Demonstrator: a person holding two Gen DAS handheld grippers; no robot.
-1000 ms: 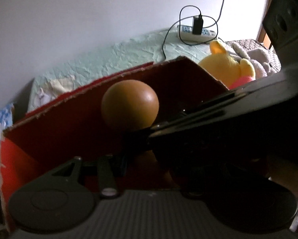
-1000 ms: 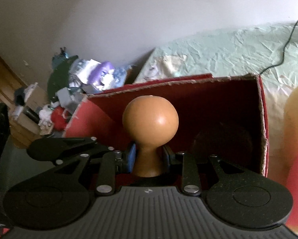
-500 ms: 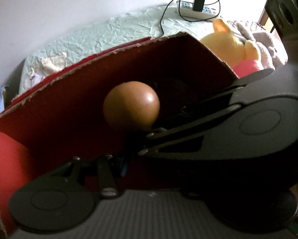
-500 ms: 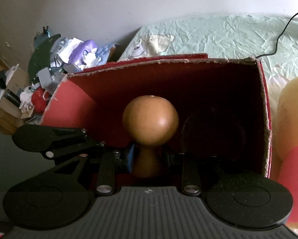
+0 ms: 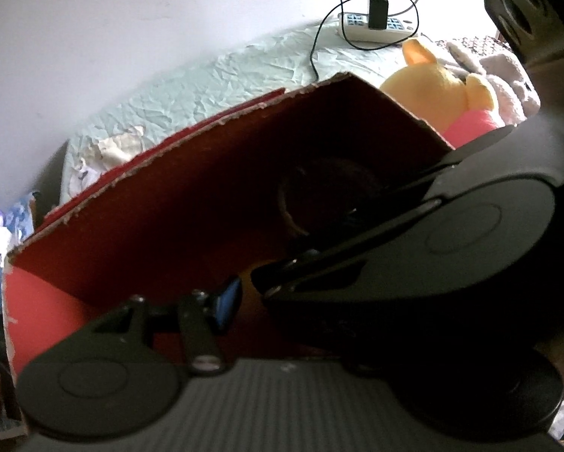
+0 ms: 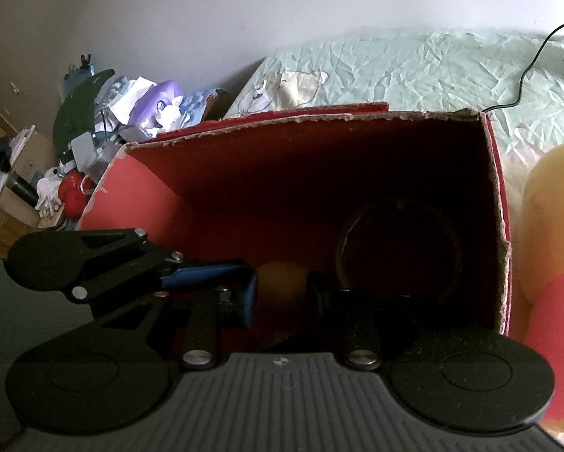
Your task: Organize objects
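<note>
A red cardboard box (image 6: 319, 116) stands open-topped on the bed, and both grippers reach into it. A wooden ball-topped piece (image 6: 282, 277) sits low and dim inside the box, seen between the parted fingers of my right gripper (image 6: 282, 293), which no longer clamp it. In the left wrist view only an orange sliver of that piece (image 5: 248, 282) shows. My left gripper (image 5: 282, 297) holds nothing I can see. Its blue-padded finger (image 5: 227, 301) stands off centre, and the other finger is hidden behind the right gripper's black housing (image 5: 459, 233). A dark round bowl-like thing (image 6: 398, 248) lies in the box's right corner.
A yellow plush toy with a pink top (image 5: 432, 86) leans against the box's right side. The bed has a pale green crumpled sheet (image 6: 413, 67), with a power strip and cable (image 5: 376, 26) at its far end. A clutter pile (image 6: 112, 120) lies left of the bed.
The wooden piece has left the right gripper's grasp and dropped low into the box. Both grippers have tilted further down over the box, whose inside now fills more of each view.
</note>
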